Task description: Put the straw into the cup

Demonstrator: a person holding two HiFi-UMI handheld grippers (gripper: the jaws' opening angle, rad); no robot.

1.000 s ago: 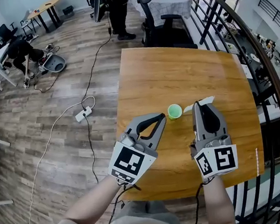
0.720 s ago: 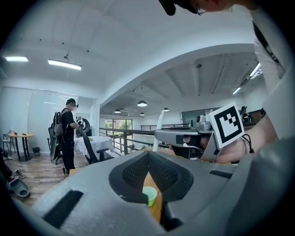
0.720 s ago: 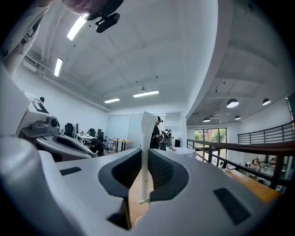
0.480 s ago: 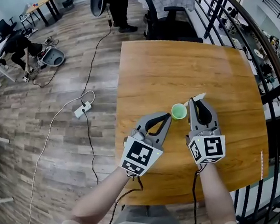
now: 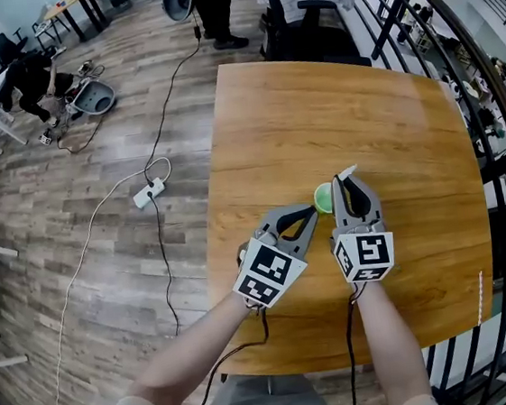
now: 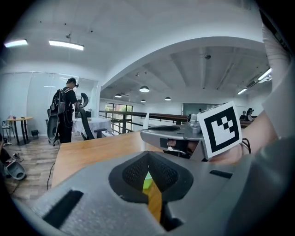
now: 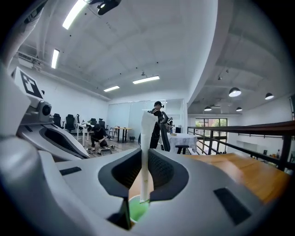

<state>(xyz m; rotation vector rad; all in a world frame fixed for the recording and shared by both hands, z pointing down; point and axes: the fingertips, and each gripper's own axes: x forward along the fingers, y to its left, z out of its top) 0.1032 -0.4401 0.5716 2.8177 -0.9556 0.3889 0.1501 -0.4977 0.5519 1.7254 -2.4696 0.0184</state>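
Observation:
A small green cup (image 5: 323, 200) stands on the wooden table (image 5: 316, 117), partly hidden between my two grippers. My right gripper (image 5: 348, 179) is shut on a white paper straw (image 5: 349, 172), just right of the cup. In the right gripper view the straw (image 7: 147, 147) stands upright between the pads, its lower end just above the cup's green mouth (image 7: 137, 209). My left gripper (image 5: 312, 209) is shut with nothing in it, its tips at the cup's left side. In the left gripper view the cup (image 6: 146, 183) shows as a green sliver below the closed pads.
A black office chair (image 5: 307, 41) stands at the table's far edge, and a person (image 5: 212, 2) stands beyond it. A dark railing (image 5: 503, 168) runs along the right. A cable and power strip (image 5: 150, 197) lie on the floor to the left.
Both grippers have come down and drawn in toward the cup. The right one has carried the straw from beside the cup to just above its mouth.

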